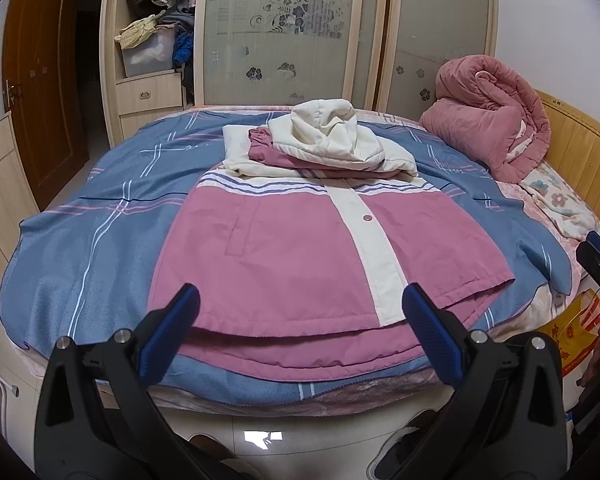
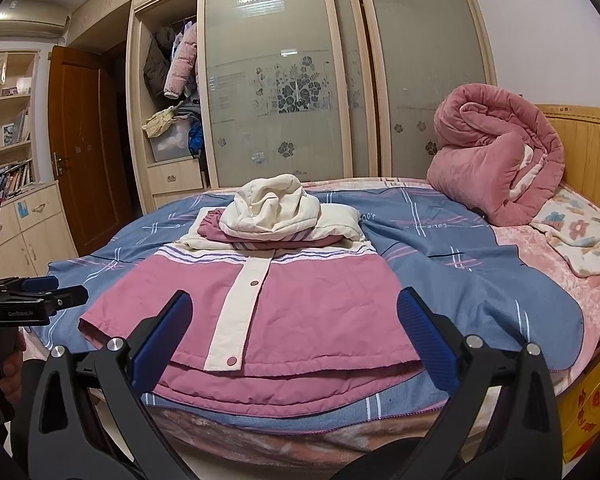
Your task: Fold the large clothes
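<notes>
Bed (image 1: 480, 396) covered by blue plaid blanket (image 1: 100, 216), pink-and-cream jacket (image 1: 292, 248) laid flat on it, rolled pink quilt (image 1: 496, 128) and floral blanket (image 1: 560, 200) near the wooden headboard (image 1: 584, 152).

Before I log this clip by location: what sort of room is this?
Most likely a home bedroom. A jacket lies on a bed with a wooden headboard, a rolled pink quilt sits near it, and a sliding-door wardrobe with hanging coats stands behind.

Both wrist views at bed (image 1: 100, 208) foot, facing wardrobe (image 2: 284, 80), sharing jacket (image 1: 300, 248)
</notes>
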`<action>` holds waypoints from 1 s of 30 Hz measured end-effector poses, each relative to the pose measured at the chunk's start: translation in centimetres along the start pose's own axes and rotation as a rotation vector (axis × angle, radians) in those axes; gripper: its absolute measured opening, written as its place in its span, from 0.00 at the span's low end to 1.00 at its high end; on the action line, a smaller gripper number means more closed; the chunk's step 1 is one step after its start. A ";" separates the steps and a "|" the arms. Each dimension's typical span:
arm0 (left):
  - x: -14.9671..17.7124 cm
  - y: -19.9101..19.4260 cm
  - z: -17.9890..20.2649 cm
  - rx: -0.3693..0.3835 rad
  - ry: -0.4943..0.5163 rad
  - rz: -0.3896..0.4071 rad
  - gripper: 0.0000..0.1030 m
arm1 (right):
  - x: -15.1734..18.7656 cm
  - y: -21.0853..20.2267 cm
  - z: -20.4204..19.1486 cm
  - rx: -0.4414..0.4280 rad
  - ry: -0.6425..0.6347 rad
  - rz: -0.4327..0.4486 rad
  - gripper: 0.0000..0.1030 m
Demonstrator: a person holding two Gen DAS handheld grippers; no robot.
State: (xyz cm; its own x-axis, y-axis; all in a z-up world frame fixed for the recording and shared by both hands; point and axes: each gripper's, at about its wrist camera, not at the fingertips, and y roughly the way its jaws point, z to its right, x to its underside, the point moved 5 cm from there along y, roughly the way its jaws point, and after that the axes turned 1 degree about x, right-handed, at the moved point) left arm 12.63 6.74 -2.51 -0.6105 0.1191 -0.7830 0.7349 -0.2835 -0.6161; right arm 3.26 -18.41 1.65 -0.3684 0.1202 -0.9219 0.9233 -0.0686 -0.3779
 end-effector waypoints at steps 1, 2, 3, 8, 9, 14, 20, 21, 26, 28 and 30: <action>0.1 0.0 0.0 0.000 -0.001 0.000 0.98 | 0.0 0.0 0.0 -0.001 0.001 -0.001 0.99; 0.0 0.0 0.0 0.001 -0.001 -0.001 0.98 | 0.0 0.1 0.1 -0.001 0.001 -0.001 0.99; 0.1 0.0 0.0 0.001 -0.001 -0.001 0.98 | 0.0 0.1 0.1 0.000 0.000 -0.001 0.99; 0.1 0.1 0.0 0.005 -0.005 0.000 0.98 | 0.1 0.1 0.2 0.013 -0.026 0.000 0.99; 0.3 0.2 0.0 0.007 -0.005 0.001 0.98 | 0.1 0.1 0.3 0.017 -0.032 0.001 0.99; 1.1 0.4 -0.4 0.007 -0.010 0.000 0.98 | 0.5 0.3 0.9 0.099 -0.200 0.020 0.99; 2.0 0.4 -1.7 -0.003 -0.015 -0.002 0.98 | 2.7 2.4 0.9 0.196 -0.556 -0.029 0.99; 2.2 0.4 -2.0 -0.006 -0.015 0.001 0.98 | 3.3 2.9 0.9 0.201 -0.606 -0.044 0.99; 2.6 0.2 -3.2 -0.032 -0.008 0.014 0.98 | 7.3 6.3 0.6 0.195 -0.823 -0.143 0.99; 2.8 0.0 -3.6 -0.044 0.008 0.026 0.98 | 8.9 7.6 0.1 0.200 -0.900 -0.167 0.99; 3.0 -0.2 -3.8 -0.062 0.037 0.040 0.98 | 10.7 8.3 -0.7 0.214 -0.984 -0.159 0.99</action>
State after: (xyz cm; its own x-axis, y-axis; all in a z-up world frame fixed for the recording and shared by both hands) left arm 11.79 10.79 -5.04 -0.5694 0.1445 -0.8092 0.7763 -0.2293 -0.5872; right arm 7.10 -17.02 -11.29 -0.5003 -0.7175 -0.4847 0.8525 -0.3100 -0.4209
